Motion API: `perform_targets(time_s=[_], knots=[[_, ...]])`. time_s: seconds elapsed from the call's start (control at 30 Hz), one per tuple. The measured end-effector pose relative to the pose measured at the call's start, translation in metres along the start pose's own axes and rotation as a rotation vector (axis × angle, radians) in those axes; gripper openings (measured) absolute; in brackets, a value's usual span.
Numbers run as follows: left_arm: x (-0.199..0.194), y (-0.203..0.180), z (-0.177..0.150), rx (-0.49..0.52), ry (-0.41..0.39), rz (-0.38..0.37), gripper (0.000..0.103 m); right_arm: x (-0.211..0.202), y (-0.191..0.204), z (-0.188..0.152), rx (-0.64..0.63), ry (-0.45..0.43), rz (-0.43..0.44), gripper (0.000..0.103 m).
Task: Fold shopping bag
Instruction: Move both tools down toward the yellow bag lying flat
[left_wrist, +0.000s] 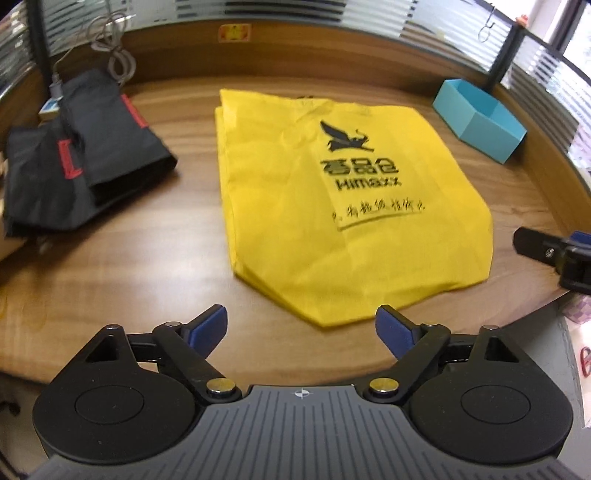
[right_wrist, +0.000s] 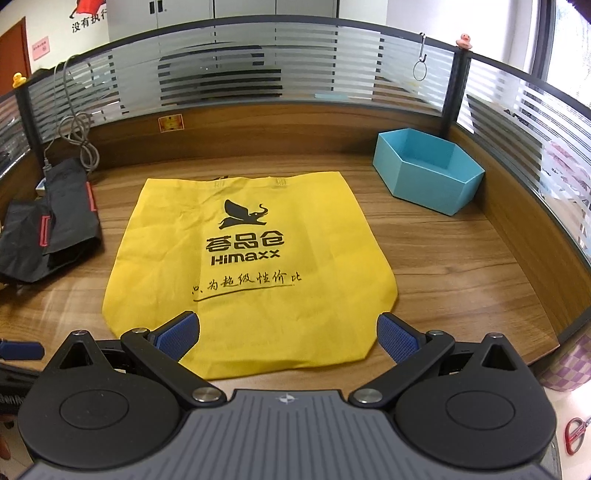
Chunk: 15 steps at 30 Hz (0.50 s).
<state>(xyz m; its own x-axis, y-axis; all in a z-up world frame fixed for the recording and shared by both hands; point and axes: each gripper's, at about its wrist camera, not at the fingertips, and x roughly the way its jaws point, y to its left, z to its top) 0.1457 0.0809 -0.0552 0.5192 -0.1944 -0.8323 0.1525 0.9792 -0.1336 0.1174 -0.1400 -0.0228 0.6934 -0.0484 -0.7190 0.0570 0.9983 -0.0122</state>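
Lying flat on desk (right_wrist: 461, 266), yellow shopping bag (right_wrist: 251, 273), apparently just beyond both open jaws

A yellow shopping bag (right_wrist: 251, 273) lies flat and unfolded on the wooden desk (right_wrist: 461, 266). The right gripper (right_wrist: 288, 336) hovers spread wide above its near edge. A blue box (right_wrist: 428, 173) sits far right, black fabric (right_wrist: 48, 229) far left.
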Motion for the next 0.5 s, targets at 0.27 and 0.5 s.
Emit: perform_targets(time_s=[0.27, 0.5], knots=[[0.036, -0.015, 0.051, 0.068, -0.065, -0.002, 0.086, 0.052, -0.027, 0.027, 0.024, 0.022, 0.011, 0.103], [0.092, -0.052, 0.090, 0.178, -0.067, 0.042, 0.075, 0.121, -0.096, 0.041, 0.064, 0.057, 0.045, 0.100]])
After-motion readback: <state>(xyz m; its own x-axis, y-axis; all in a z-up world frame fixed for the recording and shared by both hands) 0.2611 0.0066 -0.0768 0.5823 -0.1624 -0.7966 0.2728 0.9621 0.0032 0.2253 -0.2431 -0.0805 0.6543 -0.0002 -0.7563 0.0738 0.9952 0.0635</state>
